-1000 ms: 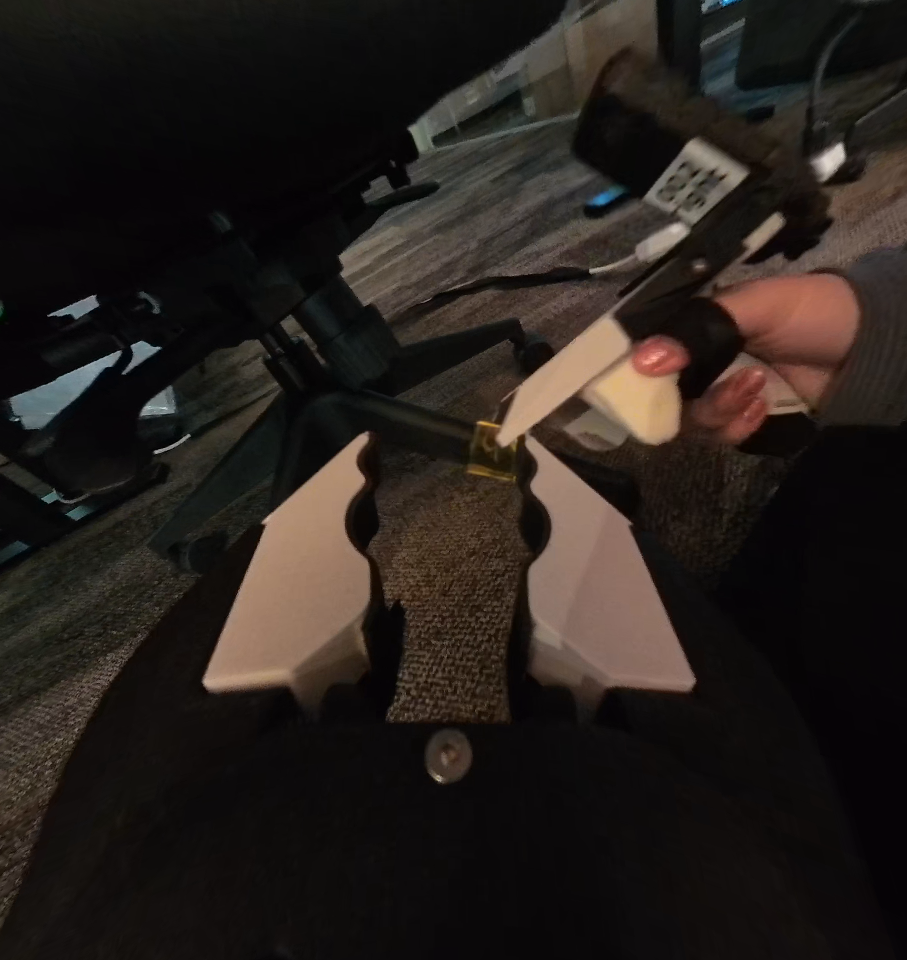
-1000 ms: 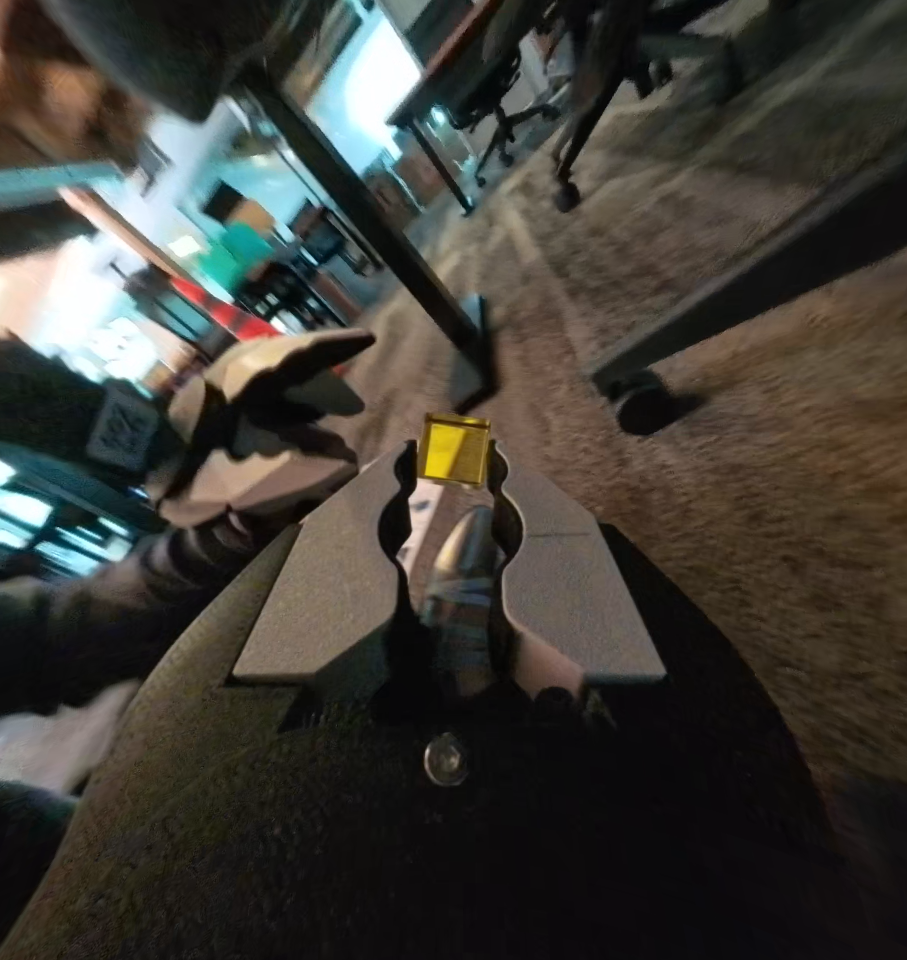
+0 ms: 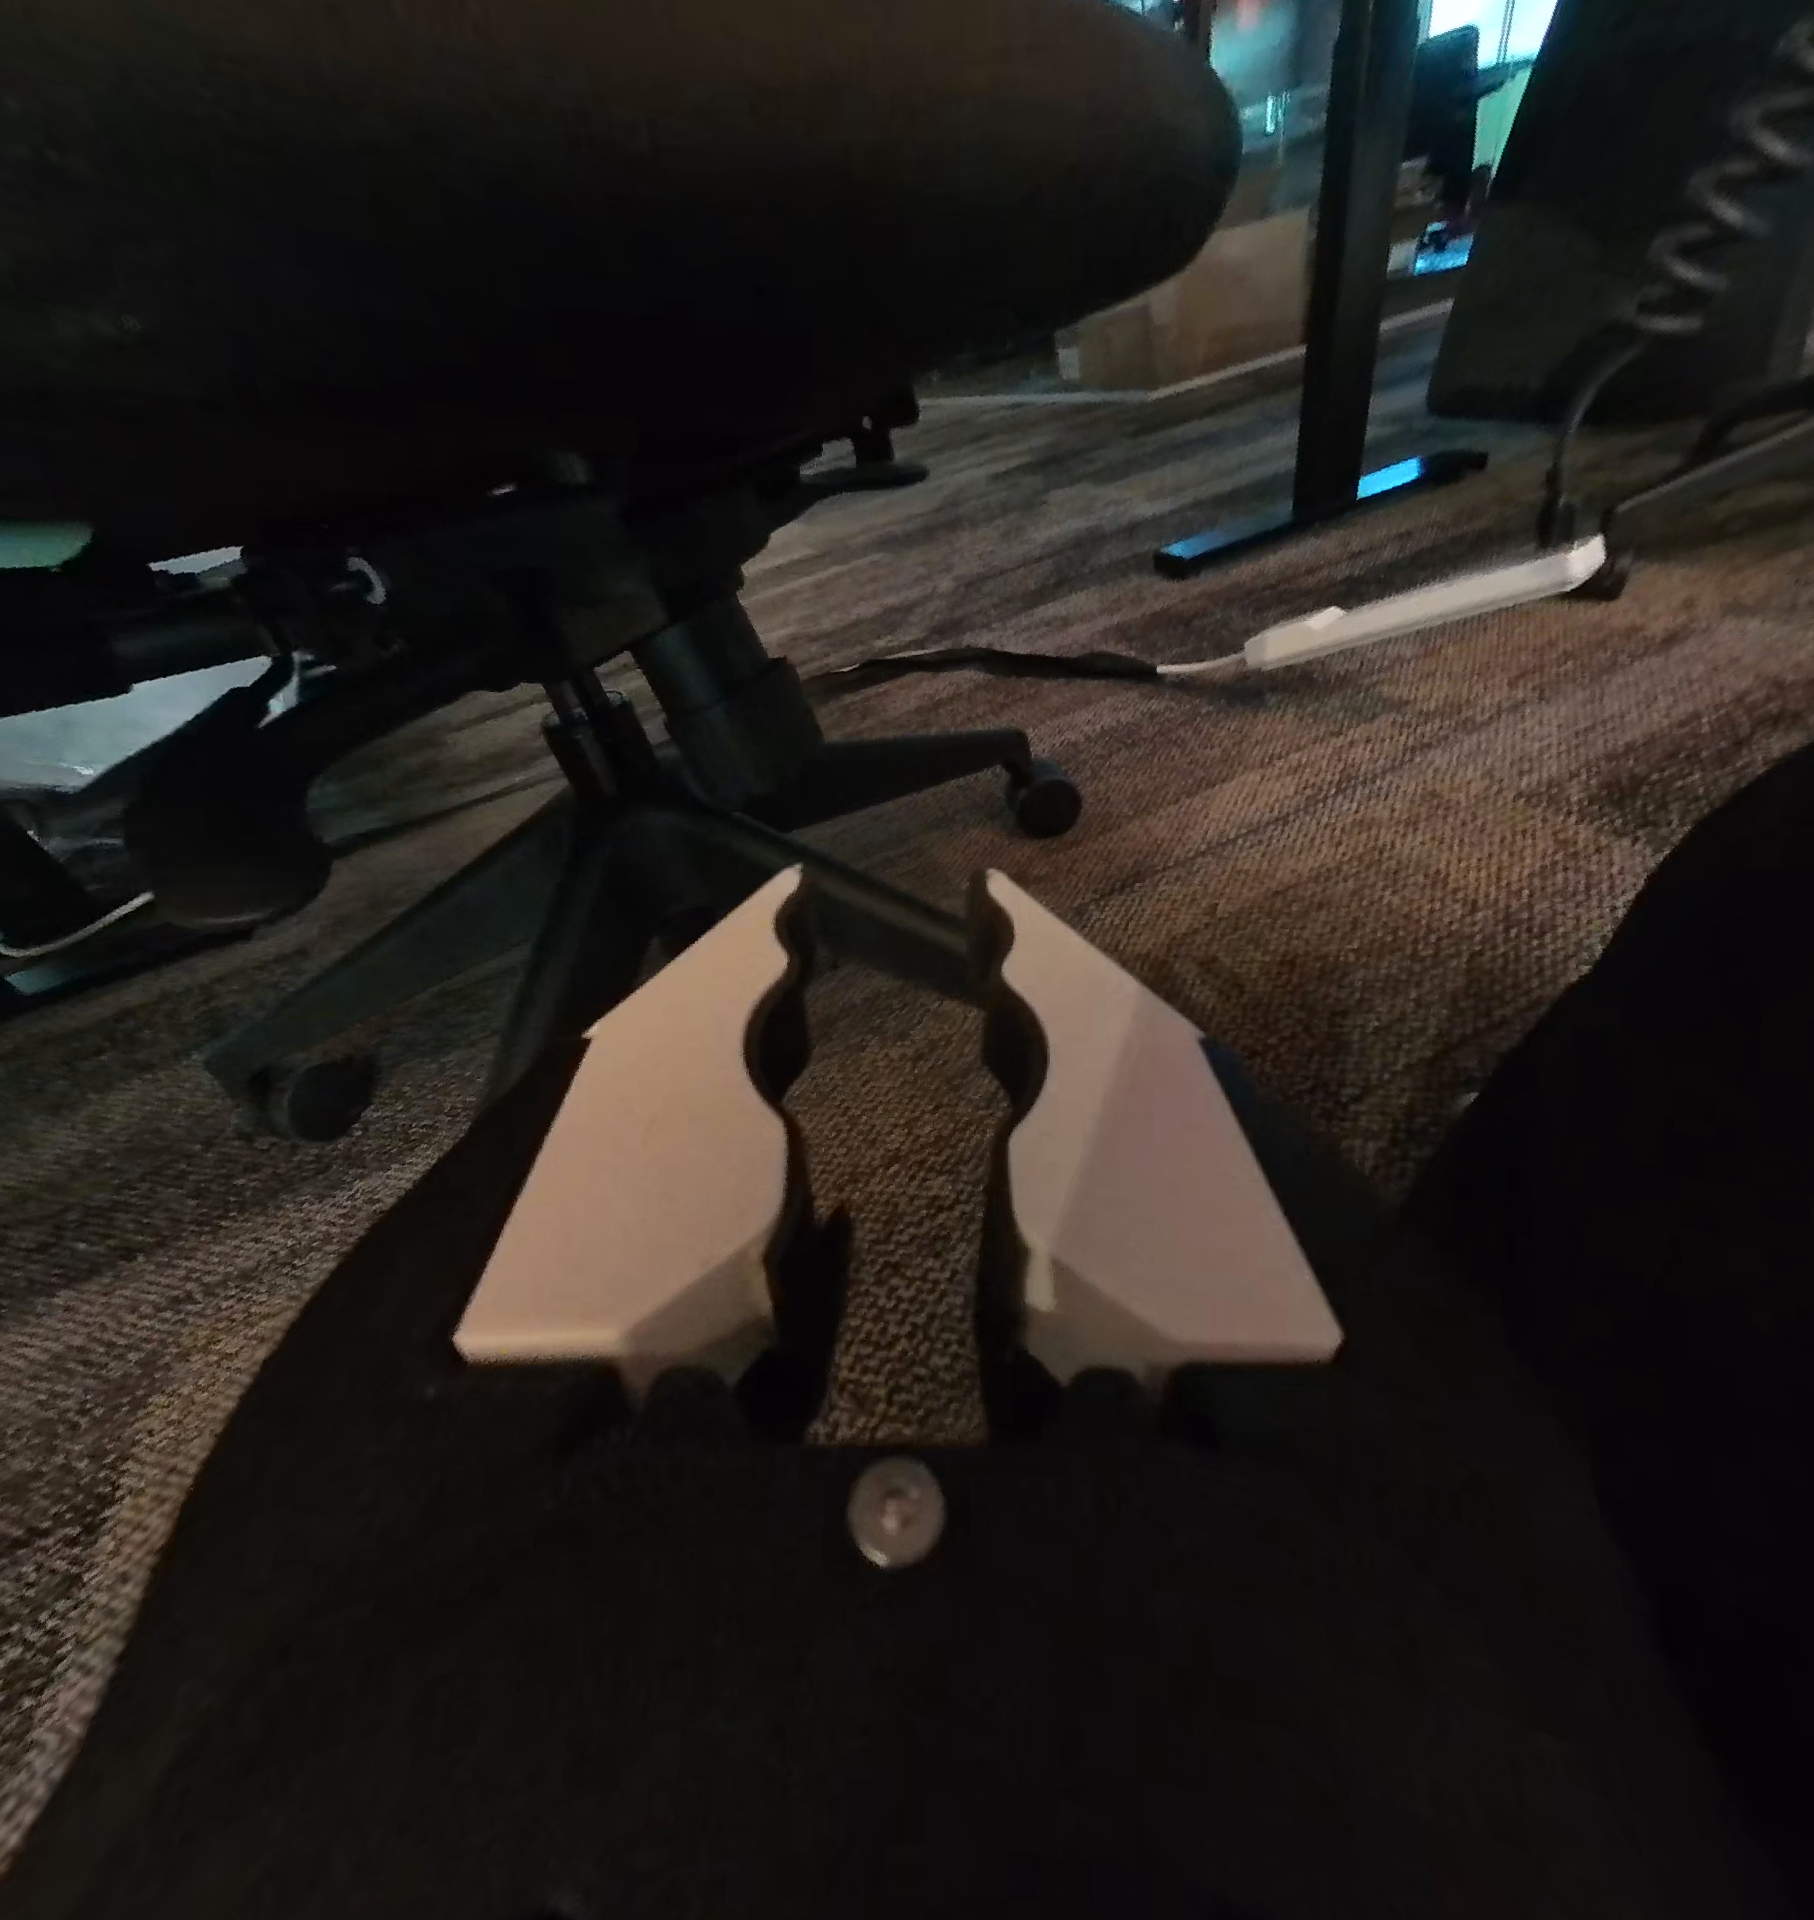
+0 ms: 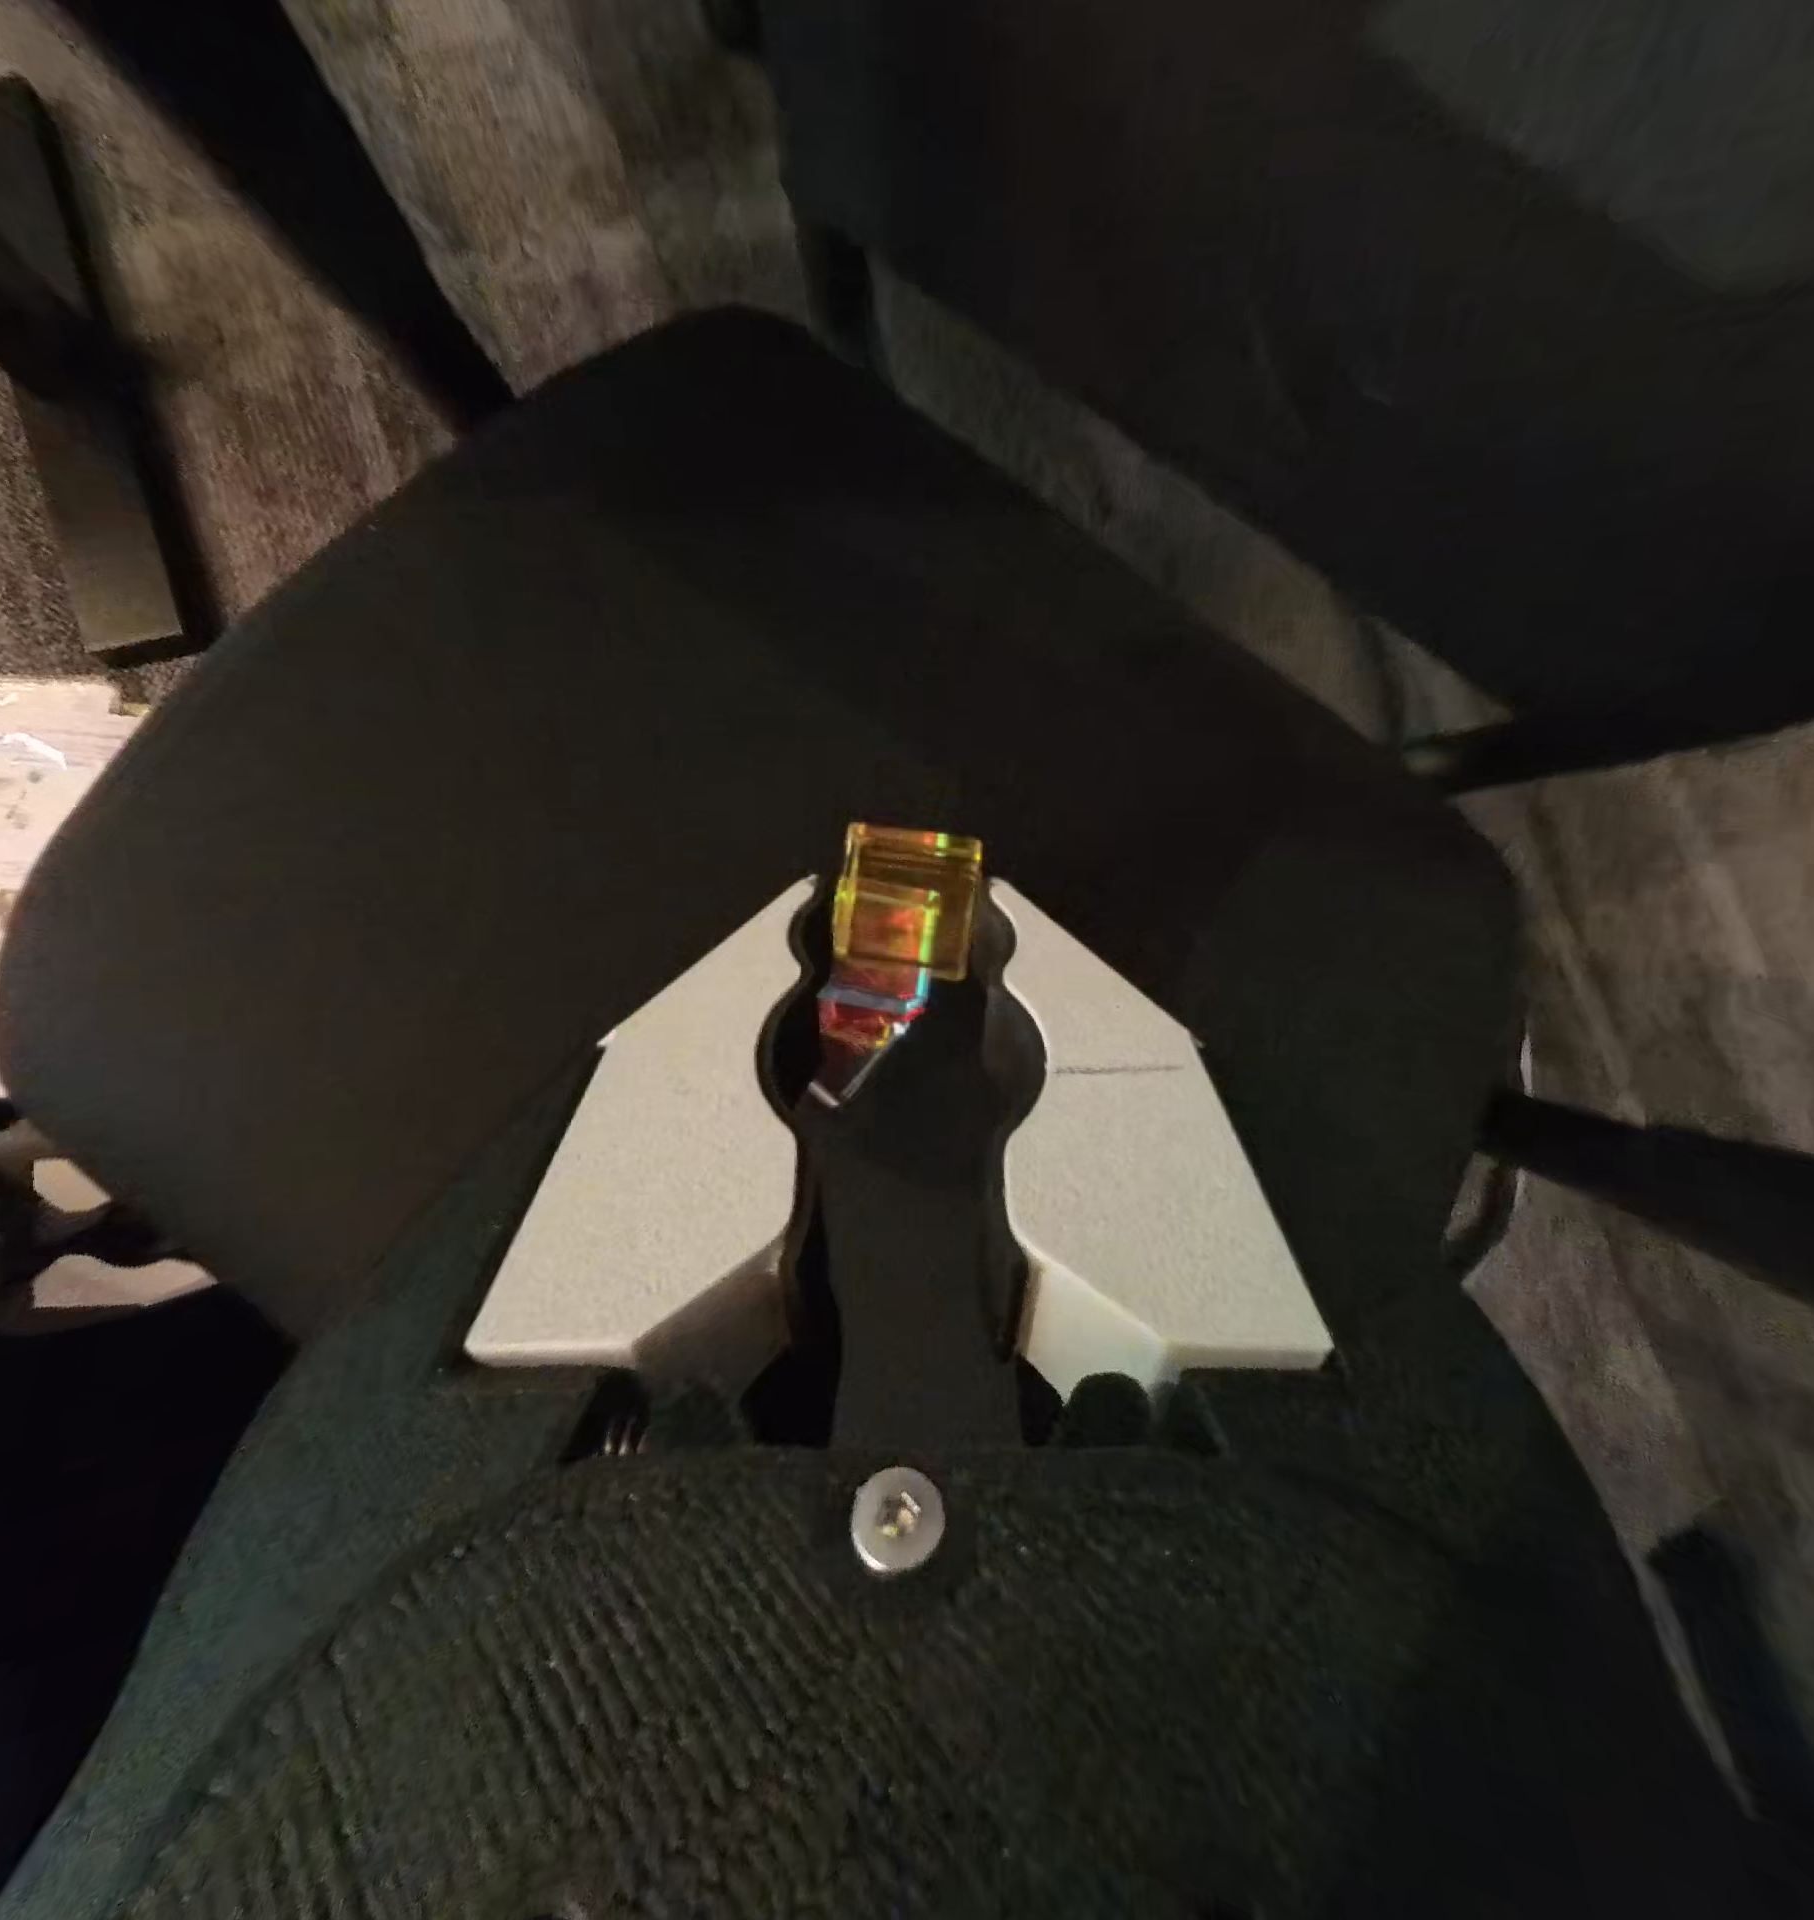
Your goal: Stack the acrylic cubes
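In the right wrist view my right gripper (image 4: 903, 888) is shut on a small clear yellow cube (image 4: 908, 904) at its fingertips. The cube shows red and blue glints on its lower side. It is held close in front of a black padded chair surface (image 4: 570, 623). In the left wrist view my left gripper (image 3: 890, 883) is open, with only carpet (image 3: 887, 1195) showing between its white fingers (image 3: 674, 1143). It hangs low over the floor, pointing at a leg (image 3: 882, 930) of a black office chair's base (image 3: 716, 707). The right gripper and the cube do not show in this view.
The chair's seat (image 3: 570, 208) overhangs at upper left, and casters (image 3: 1043, 800) rest on the brown carpet. A white adapter with a black cable (image 3: 1422, 613) lies at the right, near a black desk leg (image 3: 1339, 260). A dark shape (image 3: 1661, 1143) fills the right edge. The left gripper's tips are roughly 40 cm from the right gripper's.
My left fingers have come closer together with nothing between them. The right gripper, cube still in its grasp, has left the left fingertip and swung toward the black chair surface.
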Demonstrator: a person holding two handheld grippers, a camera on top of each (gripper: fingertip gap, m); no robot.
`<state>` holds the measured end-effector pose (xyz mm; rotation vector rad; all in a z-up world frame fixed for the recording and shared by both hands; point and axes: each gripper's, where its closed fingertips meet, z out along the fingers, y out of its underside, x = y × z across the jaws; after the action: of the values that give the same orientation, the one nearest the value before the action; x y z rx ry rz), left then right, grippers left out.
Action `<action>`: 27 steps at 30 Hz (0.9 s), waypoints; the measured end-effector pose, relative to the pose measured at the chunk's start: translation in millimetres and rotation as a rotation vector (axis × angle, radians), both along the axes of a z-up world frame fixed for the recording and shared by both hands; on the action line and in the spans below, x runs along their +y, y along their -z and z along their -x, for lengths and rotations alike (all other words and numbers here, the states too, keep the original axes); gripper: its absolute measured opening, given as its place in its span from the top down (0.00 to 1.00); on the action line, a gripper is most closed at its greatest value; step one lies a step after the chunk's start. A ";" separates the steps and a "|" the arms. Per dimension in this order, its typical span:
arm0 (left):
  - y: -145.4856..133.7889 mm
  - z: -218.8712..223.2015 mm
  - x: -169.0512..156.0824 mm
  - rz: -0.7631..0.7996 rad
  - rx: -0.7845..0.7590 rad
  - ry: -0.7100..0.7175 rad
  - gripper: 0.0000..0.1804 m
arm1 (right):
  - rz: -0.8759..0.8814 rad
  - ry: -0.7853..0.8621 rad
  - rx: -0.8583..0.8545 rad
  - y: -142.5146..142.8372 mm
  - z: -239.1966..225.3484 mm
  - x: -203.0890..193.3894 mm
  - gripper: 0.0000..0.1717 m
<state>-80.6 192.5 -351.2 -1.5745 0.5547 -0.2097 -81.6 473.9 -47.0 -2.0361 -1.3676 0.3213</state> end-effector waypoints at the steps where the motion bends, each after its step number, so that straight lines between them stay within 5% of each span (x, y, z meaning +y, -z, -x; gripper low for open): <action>1: -1.6 1.0 0.3 -0.001 -0.015 -0.001 0.85 | 0.022 0.014 -0.020 3.9 -1.2 1.6 0.85; 20: -9.6 7.5 -0.1 0.046 -0.196 0.033 0.85 | 0.178 0.020 -0.040 21.6 -10.8 -1.7 0.80; 27: -8.9 7.2 -0.9 0.049 -0.188 0.033 0.85 | 0.090 -0.014 0.220 -4.9 -16.9 -2.1 0.65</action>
<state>-87.8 191.6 -342.3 -1.5738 0.4311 -0.3949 -64.7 471.7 -42.2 -1.9967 -1.2518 0.6034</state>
